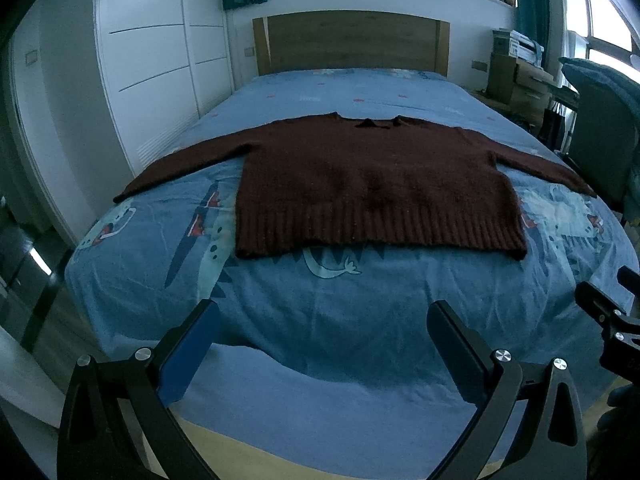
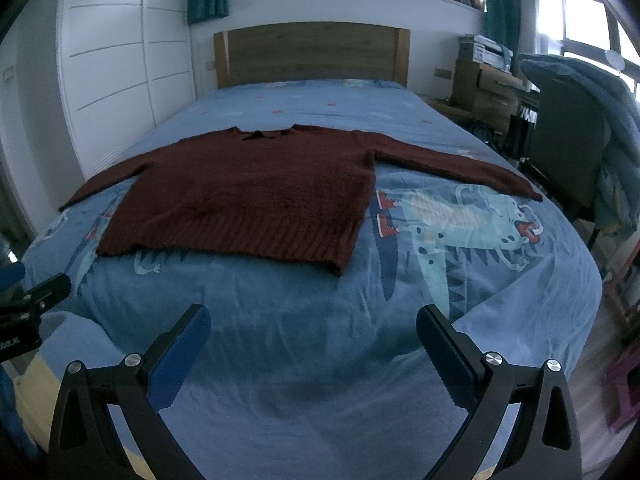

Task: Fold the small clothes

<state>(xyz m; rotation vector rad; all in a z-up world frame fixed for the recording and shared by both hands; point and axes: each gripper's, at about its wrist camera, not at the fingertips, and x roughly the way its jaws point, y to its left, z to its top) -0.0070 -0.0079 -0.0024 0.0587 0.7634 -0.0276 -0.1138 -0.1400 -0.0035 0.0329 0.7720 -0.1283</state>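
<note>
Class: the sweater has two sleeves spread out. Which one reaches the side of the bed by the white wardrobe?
The sweater's left sleeve, its cuff pointing at the white wardrobe. The right sleeve stretches toward the chair instead.

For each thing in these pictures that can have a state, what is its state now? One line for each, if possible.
Sweater: unfolded, lying flat on the bed, both sleeves spread out to the sides.
Left tongs: open, empty, above the foot of the bed, apart from the sweater.
Right tongs: open, empty, also short of the sweater.
Bed cover: spread over the bed, slightly wrinkled.
Wardrobe doors: closed.
</note>
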